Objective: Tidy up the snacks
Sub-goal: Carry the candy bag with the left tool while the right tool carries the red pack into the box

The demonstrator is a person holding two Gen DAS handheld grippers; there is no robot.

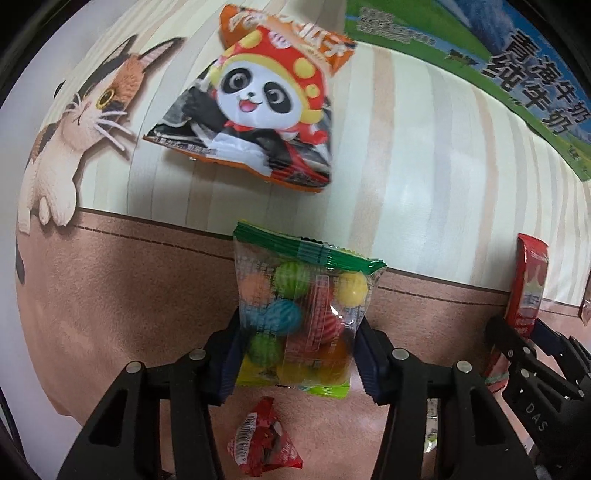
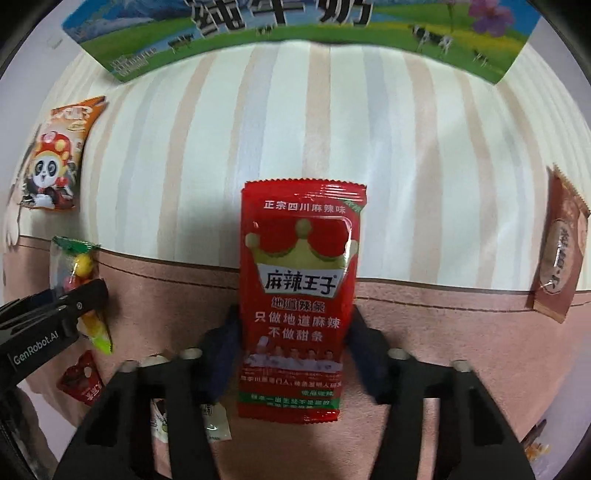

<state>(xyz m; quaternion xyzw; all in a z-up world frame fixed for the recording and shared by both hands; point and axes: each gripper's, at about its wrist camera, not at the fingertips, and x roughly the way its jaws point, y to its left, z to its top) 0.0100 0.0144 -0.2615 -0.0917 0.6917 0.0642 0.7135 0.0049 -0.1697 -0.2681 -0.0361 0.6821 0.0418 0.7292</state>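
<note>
My left gripper (image 1: 297, 354) is shut on a clear bag of coloured candy balls (image 1: 303, 314) with a green top seal and holds it above the cat-print table mat (image 1: 110, 295). It also shows in the right wrist view (image 2: 79, 280) at the left. My right gripper (image 2: 293, 343) is shut on a red spicy-strip packet (image 2: 299, 295) and holds it upright. That packet shows at the right edge of the left wrist view (image 1: 526, 288). An orange panda snack bag (image 1: 258, 110) lies on the striped part ahead of my left gripper.
A green and blue milk carton box (image 2: 295, 33) lies at the far edge. A small red triangular packet (image 1: 264, 443) lies under my left gripper. A brown packet (image 2: 561, 247) lies at the right. A white-green packet (image 2: 210, 424) lies below my right gripper.
</note>
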